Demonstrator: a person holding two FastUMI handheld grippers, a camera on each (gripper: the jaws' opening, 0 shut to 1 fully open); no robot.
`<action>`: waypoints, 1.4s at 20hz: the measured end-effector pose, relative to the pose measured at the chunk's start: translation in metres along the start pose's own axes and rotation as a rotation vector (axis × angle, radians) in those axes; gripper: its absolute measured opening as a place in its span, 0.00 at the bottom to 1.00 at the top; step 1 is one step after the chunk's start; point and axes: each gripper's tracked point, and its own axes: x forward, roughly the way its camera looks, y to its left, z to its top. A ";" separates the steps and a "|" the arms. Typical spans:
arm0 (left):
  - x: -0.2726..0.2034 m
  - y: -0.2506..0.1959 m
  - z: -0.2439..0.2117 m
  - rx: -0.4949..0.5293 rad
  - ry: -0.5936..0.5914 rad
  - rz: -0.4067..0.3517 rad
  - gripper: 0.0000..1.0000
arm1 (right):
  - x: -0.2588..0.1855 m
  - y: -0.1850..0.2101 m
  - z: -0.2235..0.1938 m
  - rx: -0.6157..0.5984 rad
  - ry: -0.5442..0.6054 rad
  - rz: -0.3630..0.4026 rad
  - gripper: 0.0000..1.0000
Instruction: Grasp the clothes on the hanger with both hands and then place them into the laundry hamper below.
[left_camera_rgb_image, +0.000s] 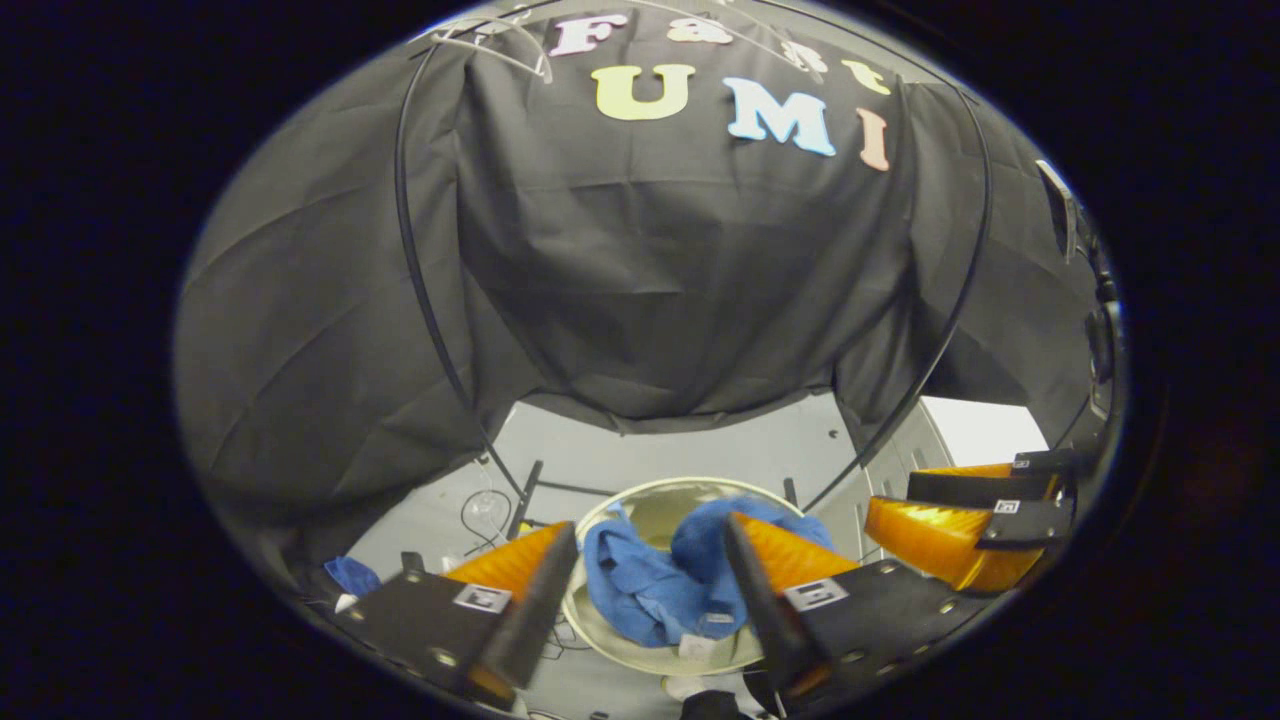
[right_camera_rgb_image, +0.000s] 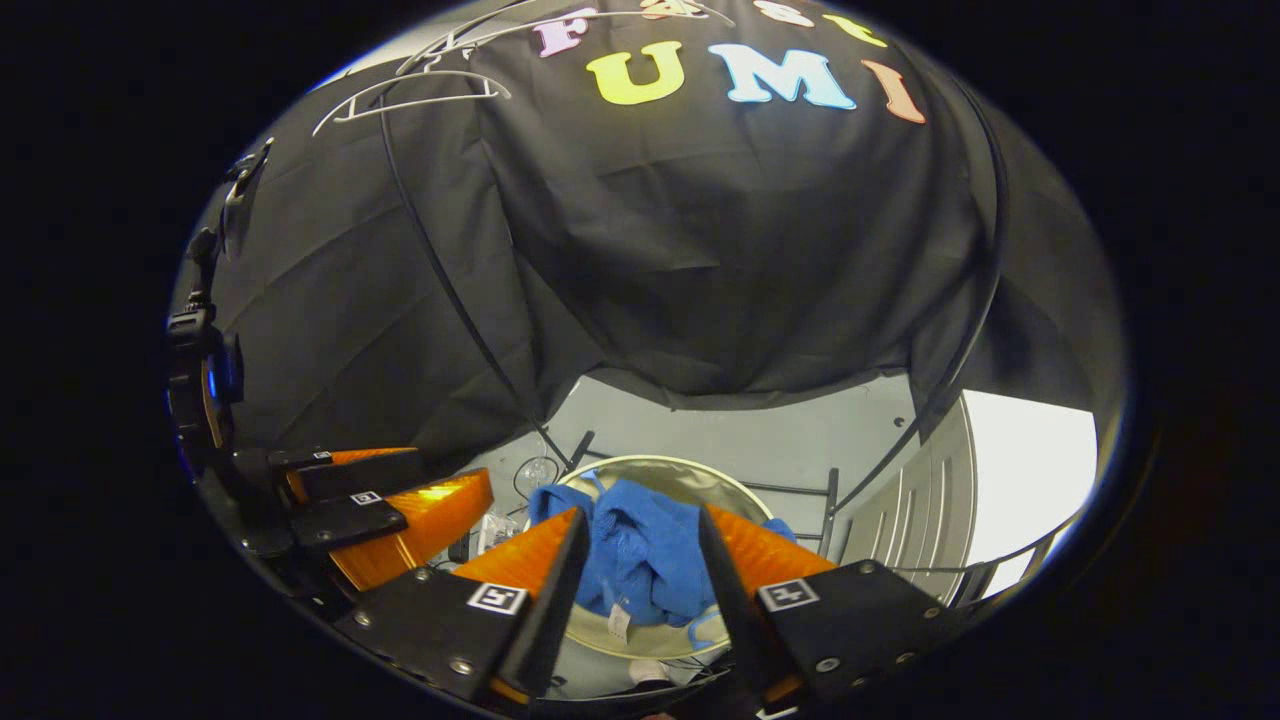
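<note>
In the left gripper view, the left gripper (left_camera_rgb_image: 650, 570) hangs above the laundry hamper (left_camera_rgb_image: 640, 655) with its orange-and-black fingers spread wide and nothing between them. The blue clothes (left_camera_rgb_image: 650, 590) lie crumpled inside the hamper, seen through the gap between the fingers (apart from both pads). The right gripper (left_camera_rgb_image: 960, 535) shows at the right edge of this view, off to the side of the hamper.

In the right gripper view, the right gripper (right_camera_rgb_image: 640, 575) is likewise released, fingers well apart and empty, above the same blue clothes (right_camera_rgb_image: 640, 560) in the hamper (right_camera_rgb_image: 700, 475). The left gripper (right_camera_rgb_image: 400, 520) sits just beside it. White hangers (right_camera_rgb_image: 410, 95) hang high up against the black cloth.
</note>
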 end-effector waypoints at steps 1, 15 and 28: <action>-0.003 0.003 0.003 0.003 -0.016 0.013 0.95 | -0.005 0.001 0.008 -0.010 -0.018 -0.003 0.76; -0.149 0.003 0.181 -0.037 -0.477 -0.019 0.89 | -0.160 -0.022 0.140 -0.009 -0.472 -0.103 0.95; -0.323 -0.044 0.222 -0.009 -0.800 0.028 1.00 | -0.341 -0.094 0.172 -0.076 -0.822 -0.339 0.90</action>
